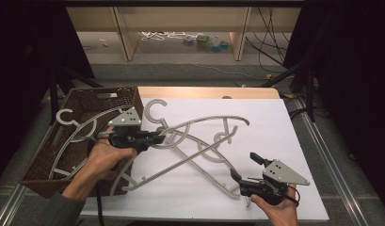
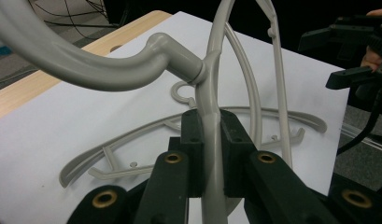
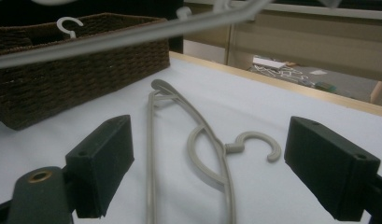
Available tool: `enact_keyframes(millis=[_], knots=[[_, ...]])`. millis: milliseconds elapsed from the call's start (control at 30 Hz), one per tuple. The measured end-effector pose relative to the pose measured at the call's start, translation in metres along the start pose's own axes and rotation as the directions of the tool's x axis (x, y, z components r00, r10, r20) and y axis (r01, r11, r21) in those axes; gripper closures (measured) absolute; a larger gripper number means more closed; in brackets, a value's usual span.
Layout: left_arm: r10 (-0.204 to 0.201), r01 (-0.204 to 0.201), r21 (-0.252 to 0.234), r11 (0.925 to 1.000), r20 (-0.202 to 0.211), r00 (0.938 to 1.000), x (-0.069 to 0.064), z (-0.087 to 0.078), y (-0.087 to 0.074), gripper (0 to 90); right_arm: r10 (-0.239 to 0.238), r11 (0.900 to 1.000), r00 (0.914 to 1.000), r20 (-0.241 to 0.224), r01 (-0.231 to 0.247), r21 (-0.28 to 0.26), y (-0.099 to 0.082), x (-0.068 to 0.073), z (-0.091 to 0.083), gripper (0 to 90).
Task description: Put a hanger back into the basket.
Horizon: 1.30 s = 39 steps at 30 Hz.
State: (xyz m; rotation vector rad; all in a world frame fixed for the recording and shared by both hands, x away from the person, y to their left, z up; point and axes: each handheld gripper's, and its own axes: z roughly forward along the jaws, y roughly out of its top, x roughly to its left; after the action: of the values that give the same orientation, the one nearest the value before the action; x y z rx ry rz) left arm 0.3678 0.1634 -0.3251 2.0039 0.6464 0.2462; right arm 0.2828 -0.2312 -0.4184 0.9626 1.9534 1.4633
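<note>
While my left gripper (image 1: 158, 138) clamps the grey hanger (image 1: 199, 126) just below the neck of its hook (image 1: 155, 109), that hanger sits tilted over the white table top (image 1: 275, 141), its hook end up near the basket's right wall and its long arm running down toward the near left edge. In the left gripper view my two black jaws are pinched narrow on the hanger's stem (image 2: 212, 140), the pads pressing it from both sides, and the hook curves away to the upper left. At the far left stands the brown woven basket (image 1: 44, 162), with another grey hanger (image 1: 70, 127) lying inside it. In the middle of the table a second loose hanger (image 1: 206, 165) lies flat, crossed under the one I hold. To the right, near the table's near edge, my right gripper (image 1: 246, 167) hovers with its jaws spread wide and nothing between them. In the right gripper view the flat hanger (image 3: 198, 140) lies on the white surface beyond the open pads (image 3: 107, 158), its small hook pointing right, and the basket sits at the far left.
</note>
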Motion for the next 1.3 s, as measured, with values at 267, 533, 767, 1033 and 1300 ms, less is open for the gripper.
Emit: enact_keyframes(millis=[267,533,767,1033,1300], knots=[[-0.064,0.063,-0.022,0.9977,-0.019,0.9978,0.02,-0.027,0.005,81.9,-0.008,0.9999,1.0,-0.006,0.008,0.009,-0.002,0.001,0.002,16.7],[-0.129,0.126,-0.055,0.9905,-0.048,0.9905,0.047,-0.057,-0.001,81.9,-0.005,0.9998,0.9999,-0.013,0.005,0.018,-0.002,0.001,0.003,16.8],[-0.178,0.17,-0.068,0.9831,-0.13,0.9754,0.069,-0.081,-0.006,81.9,-0.005,0.9997,1.0,-0.009,0.005,0.024,-0.003,0.0,0.003,16.8],[-0.208,0.198,-0.071,0.9776,-0.18,0.9615,0.091,-0.089,-0.007,81.9,-0.001,0.9996,1.0,-0.008,0.001,0.028,-0.003,0.0,0.003,16.7],[-0.219,0.21,-0.062,0.9757,-0.234,0.9472,0.115,-0.093,-0.013,81.9,0.005,0.9994,0.9999,-0.016,-0.005,0.035,-0.004,0.0,0.004,16.8]])
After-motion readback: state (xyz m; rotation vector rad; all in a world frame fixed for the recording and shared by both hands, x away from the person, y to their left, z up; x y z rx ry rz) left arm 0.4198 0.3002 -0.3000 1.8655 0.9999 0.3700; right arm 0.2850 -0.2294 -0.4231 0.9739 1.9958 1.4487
